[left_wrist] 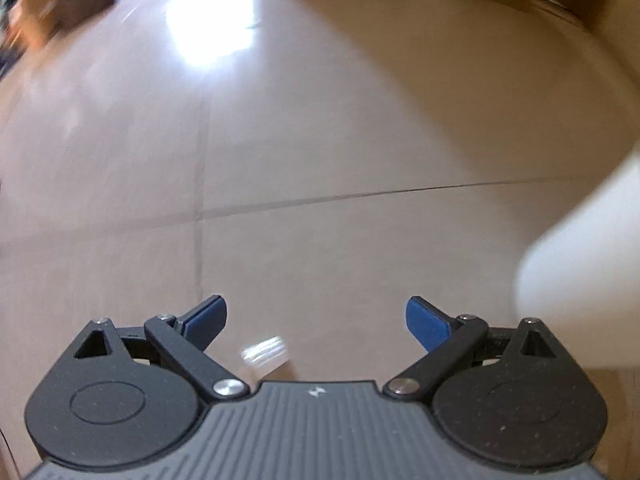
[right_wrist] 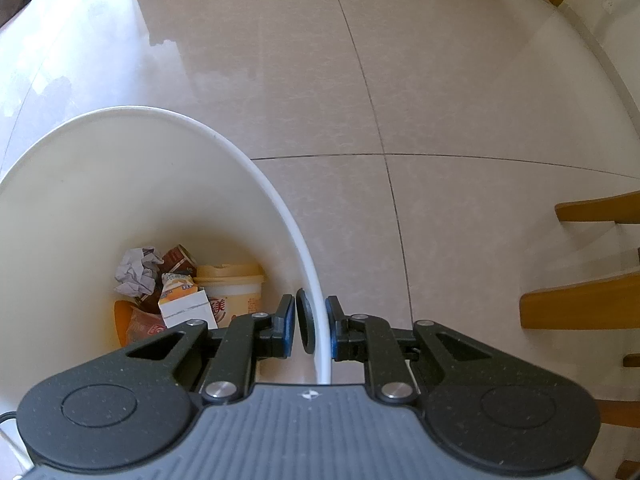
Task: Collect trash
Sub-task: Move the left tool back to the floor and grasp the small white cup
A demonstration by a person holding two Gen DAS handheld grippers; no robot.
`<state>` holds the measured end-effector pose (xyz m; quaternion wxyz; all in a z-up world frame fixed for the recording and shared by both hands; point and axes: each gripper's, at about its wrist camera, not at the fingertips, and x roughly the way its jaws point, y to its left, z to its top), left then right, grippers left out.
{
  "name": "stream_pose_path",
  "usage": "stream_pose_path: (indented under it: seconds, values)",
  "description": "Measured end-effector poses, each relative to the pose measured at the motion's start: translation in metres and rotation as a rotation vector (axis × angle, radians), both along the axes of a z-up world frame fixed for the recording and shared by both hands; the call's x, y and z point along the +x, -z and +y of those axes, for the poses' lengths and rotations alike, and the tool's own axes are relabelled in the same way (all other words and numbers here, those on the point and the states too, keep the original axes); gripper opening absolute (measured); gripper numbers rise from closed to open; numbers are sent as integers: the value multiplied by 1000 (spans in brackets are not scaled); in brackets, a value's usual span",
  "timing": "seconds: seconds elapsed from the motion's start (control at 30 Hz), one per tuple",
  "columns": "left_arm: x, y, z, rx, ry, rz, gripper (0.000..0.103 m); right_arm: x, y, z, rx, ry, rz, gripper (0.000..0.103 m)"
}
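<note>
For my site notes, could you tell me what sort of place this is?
Probably a room in a home: glossy tiled floor, wooden chair legs, and a white bin of household trash.

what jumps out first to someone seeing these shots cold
The white trash bin fills the lower left of the right wrist view, with crumpled paper, a yellow instant-noodle cup and a small carton at its bottom. The right tongs are shut on its rim. In the blurred left wrist view, the left tongs gape open over bare floor tiles.
</note>
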<state>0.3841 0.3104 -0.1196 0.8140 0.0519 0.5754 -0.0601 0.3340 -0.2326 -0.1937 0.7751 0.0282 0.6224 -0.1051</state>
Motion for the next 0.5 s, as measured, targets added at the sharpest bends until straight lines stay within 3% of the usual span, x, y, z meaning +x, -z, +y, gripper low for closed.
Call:
stream_pose_path:
  seconds: [0.17, 0.37, 0.5]
  values:
    - [2, 53, 40, -86, -170, 85, 96, -1, 0, 0, -1, 2, -3, 19]
    - [-1, 117, 53, -99, -303, 138, 95, -1, 0, -1, -6, 4, -4, 19]
    - [-6, 146, 59, -109, -387, 150, 87, -1, 0, 0, -8, 3, -2, 19]
